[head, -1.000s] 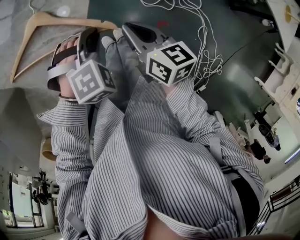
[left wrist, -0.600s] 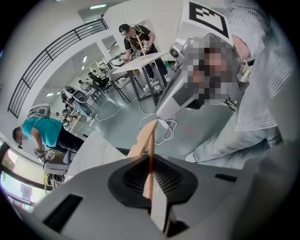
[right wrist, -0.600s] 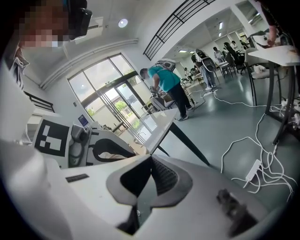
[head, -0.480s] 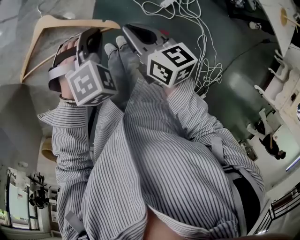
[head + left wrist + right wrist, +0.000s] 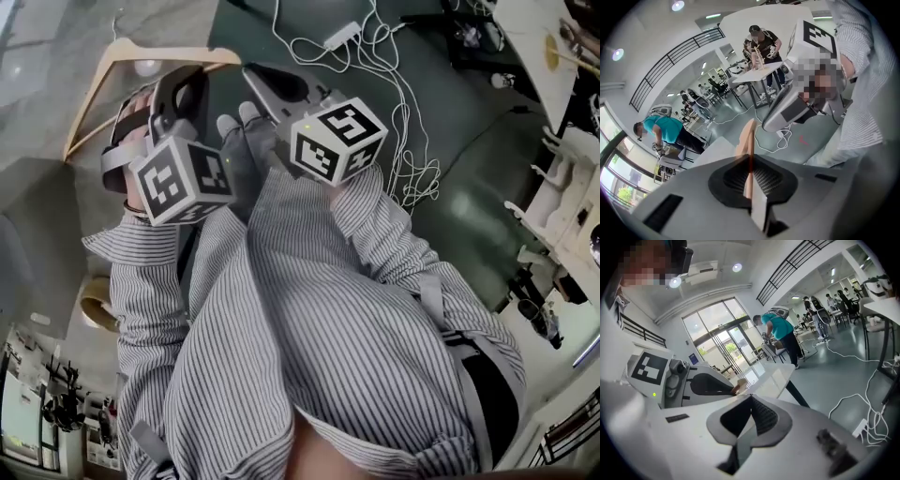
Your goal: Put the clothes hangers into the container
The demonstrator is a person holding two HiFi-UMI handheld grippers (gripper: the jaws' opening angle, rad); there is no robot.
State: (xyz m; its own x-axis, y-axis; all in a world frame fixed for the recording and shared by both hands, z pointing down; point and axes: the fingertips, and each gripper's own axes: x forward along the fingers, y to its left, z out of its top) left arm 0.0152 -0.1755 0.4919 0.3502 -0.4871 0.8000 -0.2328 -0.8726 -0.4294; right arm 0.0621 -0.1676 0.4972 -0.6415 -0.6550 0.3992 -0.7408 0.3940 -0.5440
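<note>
A pale wooden clothes hanger [image 5: 141,54] hangs over the grey surface at the head view's top left. My left gripper [image 5: 180,82] is shut on one of its arms. In the left gripper view the hanger [image 5: 749,140] runs edge-on between the pads; the jaws have just been closing on it. Close to its right, my right gripper [image 5: 261,77] is shut with nothing in it. In the right gripper view its pads meet at the right gripper [image 5: 750,403], and the left gripper [image 5: 701,385] shows beside it with the wooden hanger [image 5: 736,388] at its tip. No container is in view.
White cables and a power strip [image 5: 342,36] lie on the dark green floor [image 5: 469,187] ahead. A white table with wooden models [image 5: 562,178] stands at the right. A round tan object [image 5: 94,305] sits low at the left. A person in a teal shirt [image 5: 670,133] stands farther off.
Both grippers have risen together. The hanger has come up with the left gripper and sits further right and higher in the head view.
</note>
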